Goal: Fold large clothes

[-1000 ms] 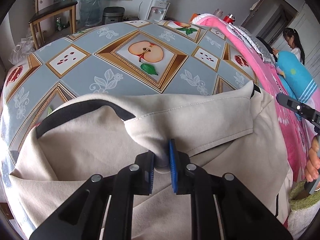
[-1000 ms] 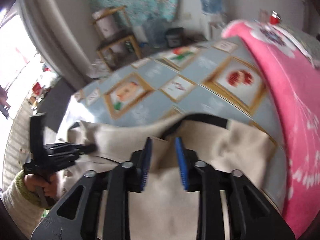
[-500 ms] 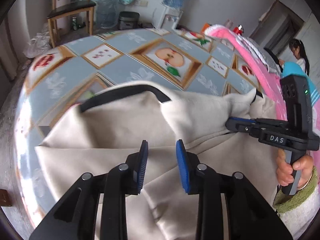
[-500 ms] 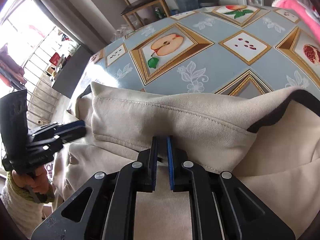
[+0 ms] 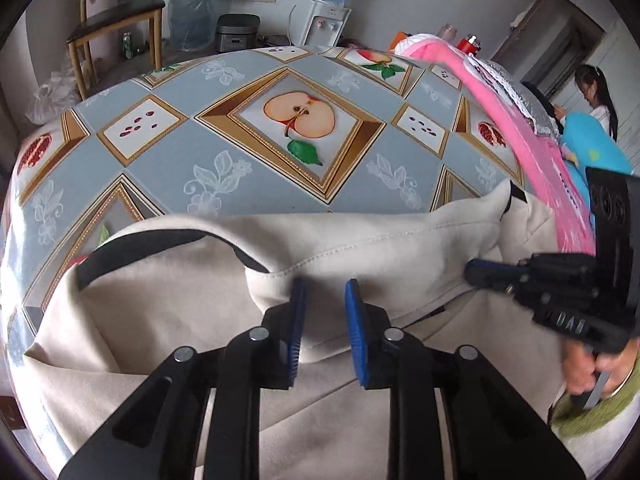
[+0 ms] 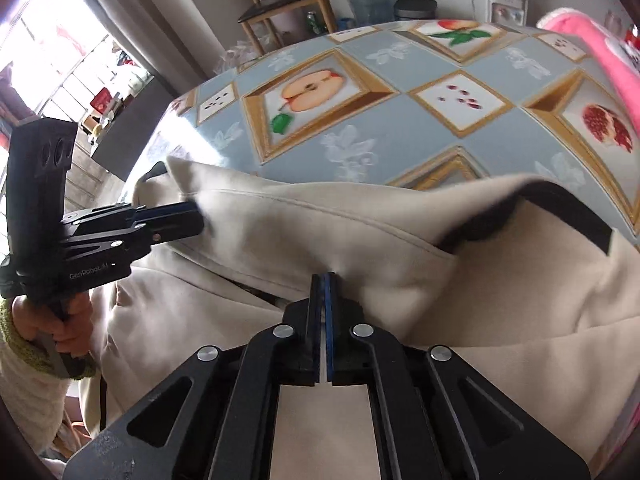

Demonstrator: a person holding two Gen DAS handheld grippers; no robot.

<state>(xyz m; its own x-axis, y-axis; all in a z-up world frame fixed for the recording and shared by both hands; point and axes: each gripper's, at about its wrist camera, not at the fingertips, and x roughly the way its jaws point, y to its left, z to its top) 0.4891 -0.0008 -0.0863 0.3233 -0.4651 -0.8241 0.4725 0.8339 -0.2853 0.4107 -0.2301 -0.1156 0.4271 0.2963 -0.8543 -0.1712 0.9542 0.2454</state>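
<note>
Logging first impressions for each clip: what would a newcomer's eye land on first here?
Most striking is the large beige garment with black trim, bunched along the near edge of the blue fruit-print tablecloth. The right gripper has its jaws shut on the folded-over beige edge; the left gripper has that fold between its closing jaws. A bright pink blanket lines the table's right side.

Left gripper (image 5: pixel 323 322) pitched down, fingers (image 5: pixel 295 322) apart, closing. Right gripper (image 6: pixel 324 320) pitched down, fingers (image 6: pixel 315 320) pressed together. Each handle gripped by hand (image 6: pixel 68 320).
</note>
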